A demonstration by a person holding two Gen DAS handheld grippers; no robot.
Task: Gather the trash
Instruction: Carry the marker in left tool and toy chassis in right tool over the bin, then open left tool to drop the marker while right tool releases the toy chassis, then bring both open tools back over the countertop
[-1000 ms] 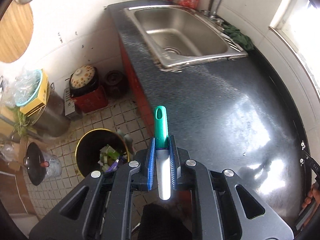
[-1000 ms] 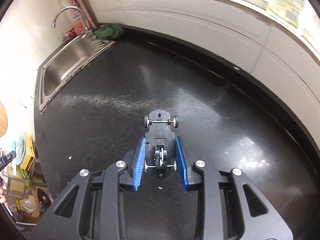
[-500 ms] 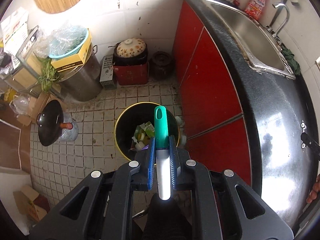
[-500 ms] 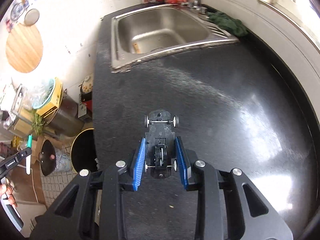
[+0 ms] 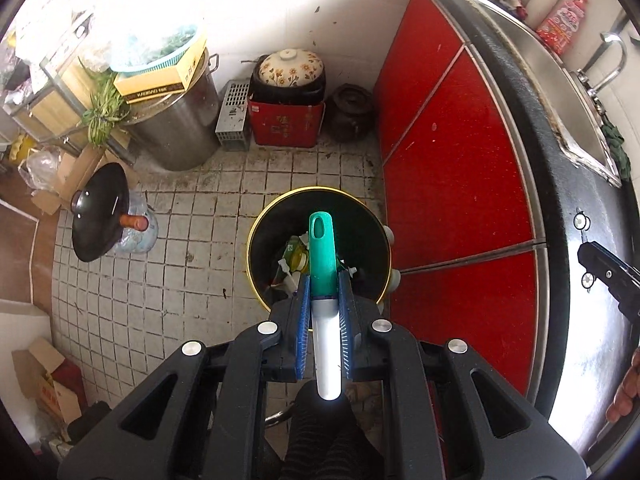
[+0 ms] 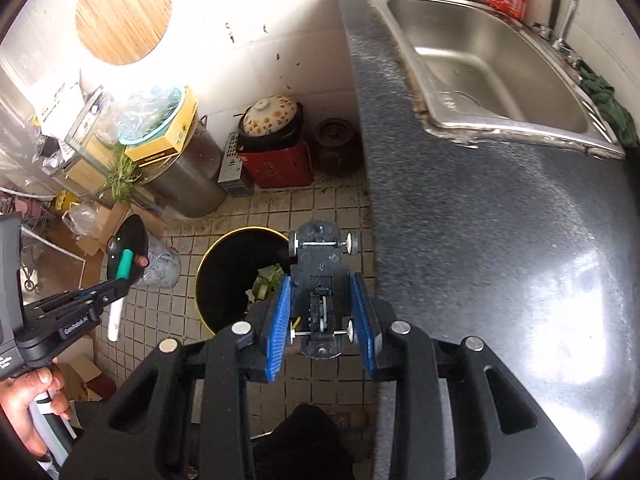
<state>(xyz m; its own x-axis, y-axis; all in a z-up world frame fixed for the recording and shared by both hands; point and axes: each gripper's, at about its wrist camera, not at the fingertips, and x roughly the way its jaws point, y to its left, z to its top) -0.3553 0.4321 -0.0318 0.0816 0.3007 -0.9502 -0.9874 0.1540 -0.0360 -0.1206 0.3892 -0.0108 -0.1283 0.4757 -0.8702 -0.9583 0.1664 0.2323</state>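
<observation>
1. Left wrist view: the left gripper (image 5: 323,312) sits at lower centre, its ribbed blue pads (image 5: 304,320) closed tight on a slim plastic tool (image 5: 322,272). The tool has a smooth teal handle with an oval hole at its tip and a glossy white rounded end that points back toward the camera.
2. Beyond the teal tip, at the centre of the frame, stands a round black trash bin (image 5: 372,240) with a thin yellow rim. Crumpled packaging lies inside it, and the tool hangs above its opening.
3. The floor (image 5: 160,280) is made of small square tiles, pale and grimy, with dark grout. Glossy red cabinet doors (image 5: 448,184) fill the right of the frame, under a speckled black stone desk (image 5: 560,168).
4. At upper centre a flowered ceramic lid (image 5: 290,68) rests on a pot, which stands on a red box. A large steel stockpot (image 5: 180,120) stands to the left of it.
5. Right wrist view: the right gripper (image 6: 324,312) at lower centre is partly closed. Its blue pads (image 6: 280,316) clamp the sides of a black plastic toy car (image 6: 320,280) that is turned belly-up, with thin metal axles, white wheels and a gear showing.
6. The car hangs over the desk edge and the floor, just to the right of the bin (image 6: 216,280), at the centre of the frame.
7. The desk (image 6: 480,240) is shiny and speckled, and a steel sink (image 6: 492,64) is sunk into it at upper right.
8. At lower left the left gripper (image 6: 116,284) holds the teal and white tool (image 6: 122,280), with a bare hand (image 6: 28,412) on its grip.
</observation>
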